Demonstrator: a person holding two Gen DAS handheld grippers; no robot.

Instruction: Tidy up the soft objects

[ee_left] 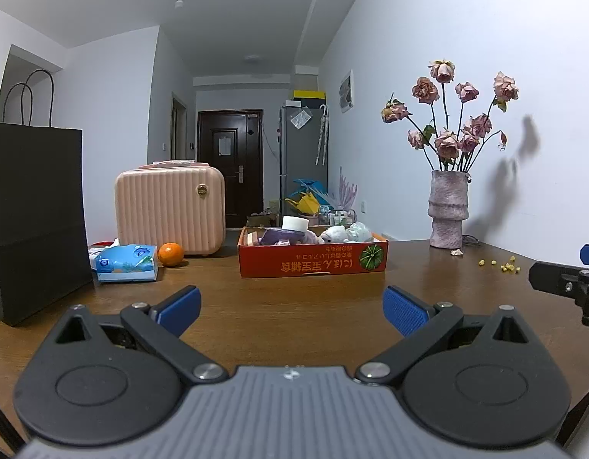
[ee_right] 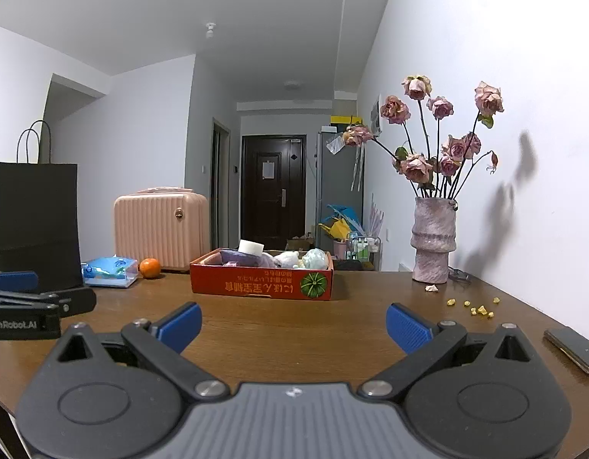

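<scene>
A red cardboard box [ee_left: 313,264] [ee_right: 262,287] stands on the brown table and holds soft things: a purple cloth [ee_left: 281,235], a white roll [ee_left: 295,223] [ee_right: 251,247], a white plush toy [ee_left: 334,234] [ee_right: 288,258] and a pale green soft item [ee_left: 358,231] [ee_right: 316,258]. My left gripper [ee_left: 292,311] is open and empty, low over the table, well short of the box. My right gripper [ee_right: 293,325] is open and empty, also short of the box. Each gripper shows at the edge of the other's view.
A blue tissue pack [ee_left: 127,262] [ee_right: 110,271], an orange [ee_left: 171,254] [ee_right: 149,267], a pink case [ee_left: 170,210] and a black paper bag [ee_left: 34,214] stand at the left. A vase of dried roses [ee_left: 447,210] [ee_right: 432,243], yellow crumbs [ee_right: 477,308] and a phone [ee_right: 573,348] are at the right.
</scene>
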